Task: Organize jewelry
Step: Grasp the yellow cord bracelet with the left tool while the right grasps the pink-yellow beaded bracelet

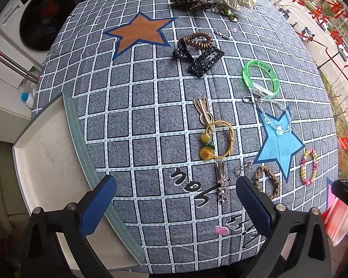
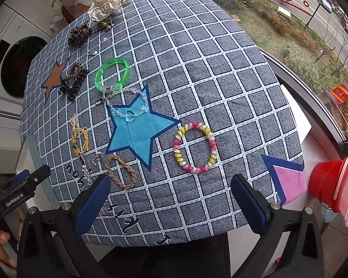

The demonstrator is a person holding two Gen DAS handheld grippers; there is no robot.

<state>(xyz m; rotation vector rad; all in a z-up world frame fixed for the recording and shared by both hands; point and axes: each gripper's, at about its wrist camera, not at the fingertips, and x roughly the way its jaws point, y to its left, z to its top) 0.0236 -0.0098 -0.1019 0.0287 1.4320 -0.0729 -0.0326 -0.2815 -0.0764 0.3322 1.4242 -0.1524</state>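
Left wrist view: the left gripper (image 1: 176,203) hovers low over the near edge of the cloth (image 1: 150,106), its blue pads spread wide with nothing between them. A star clip (image 1: 222,183) lies in the gap ahead, not touched. The right pad covers part of the braided band (image 1: 267,181). To the left an open box (image 1: 46,162) sits at the table edge, cut off by the frame; its white inside looks bare. The jewelry is scattered across the cloth: a green bangle (image 1: 261,78), a clear bead chain (image 1: 278,120), a yellow hair tie (image 1: 217,141), black clips (image 1: 202,61). The small piece beside the braided band is too blurred to name.

Right wrist view: the right gripper (image 2: 171,199) hangs above the near edge, pads likewise held far apart and empty. A pink-yellow bracelet (image 2: 194,147) lies just ahead between them. The left pad touches the braided band's (image 2: 120,172) outline. At far left the other gripper shows, partly cut off. A red bucket (image 2: 329,180) stands right, its contents hidden.
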